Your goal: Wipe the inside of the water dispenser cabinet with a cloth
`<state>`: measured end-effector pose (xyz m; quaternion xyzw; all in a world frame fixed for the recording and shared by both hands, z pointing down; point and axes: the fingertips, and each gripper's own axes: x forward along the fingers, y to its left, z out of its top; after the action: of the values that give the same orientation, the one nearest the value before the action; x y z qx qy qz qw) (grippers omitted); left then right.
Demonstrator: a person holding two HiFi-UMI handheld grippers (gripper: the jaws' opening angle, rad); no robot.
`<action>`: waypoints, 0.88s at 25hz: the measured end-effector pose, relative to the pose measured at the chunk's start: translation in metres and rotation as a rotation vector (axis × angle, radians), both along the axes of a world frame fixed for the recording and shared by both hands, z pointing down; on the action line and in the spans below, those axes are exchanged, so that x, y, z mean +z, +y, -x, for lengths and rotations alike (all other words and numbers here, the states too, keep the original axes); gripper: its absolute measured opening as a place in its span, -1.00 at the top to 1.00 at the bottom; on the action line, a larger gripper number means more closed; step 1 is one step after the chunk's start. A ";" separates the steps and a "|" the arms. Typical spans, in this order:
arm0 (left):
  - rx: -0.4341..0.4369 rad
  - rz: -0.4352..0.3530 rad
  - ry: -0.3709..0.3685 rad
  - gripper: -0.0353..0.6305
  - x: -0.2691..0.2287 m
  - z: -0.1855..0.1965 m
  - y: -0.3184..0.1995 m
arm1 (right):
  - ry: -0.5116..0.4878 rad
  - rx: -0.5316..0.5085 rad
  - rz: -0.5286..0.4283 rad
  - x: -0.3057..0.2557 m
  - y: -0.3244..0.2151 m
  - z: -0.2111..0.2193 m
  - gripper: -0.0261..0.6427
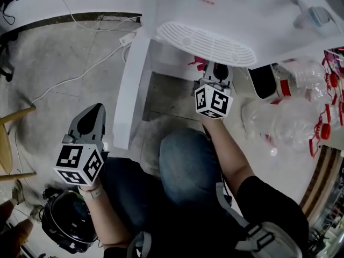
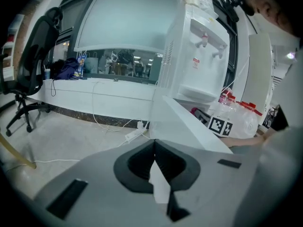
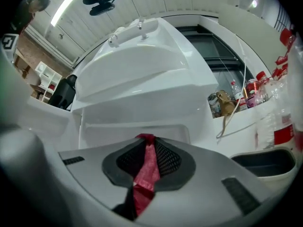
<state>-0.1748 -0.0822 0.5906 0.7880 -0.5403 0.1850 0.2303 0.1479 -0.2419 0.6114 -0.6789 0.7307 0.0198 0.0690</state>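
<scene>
R gripper (image 1: 216,69) is clamping the red cloth (image 3: 147,167) and pointing roughly level at the water dispenser cabinet (image 3: 132,126), which is lying straight ahead, just past its tips. L gripper (image 1: 92,114), jaws together w/ nothing in them, is hanging well off by the open door (image 1: 131,90), so R is nearer. Cloth is looking bunched and crinkly, running lengthwise along the jaws.

Water dispenser (image 1: 231,4): white plastic, smooth, glossy. Drip grille (image 1: 207,43): white plastic, ridged. Cabinet door (image 1: 131,90): same white, smooth. Cloth (image 3: 146,169): red fabric, soft, faintly textured. Right tongs (image 3: 147,137), left tongs (image 2: 154,143): matt grey plastic shells, black ribbed linings. Floor (image 1: 54,63): mottled grey, rough, dull. Bottles (image 1: 290,117): clear, shiny plastic.
</scene>
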 end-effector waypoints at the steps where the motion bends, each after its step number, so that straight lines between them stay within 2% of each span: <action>1: -0.005 -0.001 0.005 0.89 -0.001 0.001 0.001 | -0.011 0.021 0.015 0.004 -0.001 -0.005 0.75; 8: -0.026 -0.011 0.012 0.89 -0.007 0.011 0.008 | -0.094 0.136 0.090 0.026 -0.004 -0.033 0.75; 22: -0.033 -0.012 0.017 0.88 -0.009 0.011 0.012 | -0.072 0.166 0.235 0.085 -0.004 -0.036 0.76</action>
<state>-0.1861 -0.0706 0.5811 0.7818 -0.5523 0.1714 0.2331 0.1838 -0.2454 0.6962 -0.7405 0.6665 -0.0846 0.0135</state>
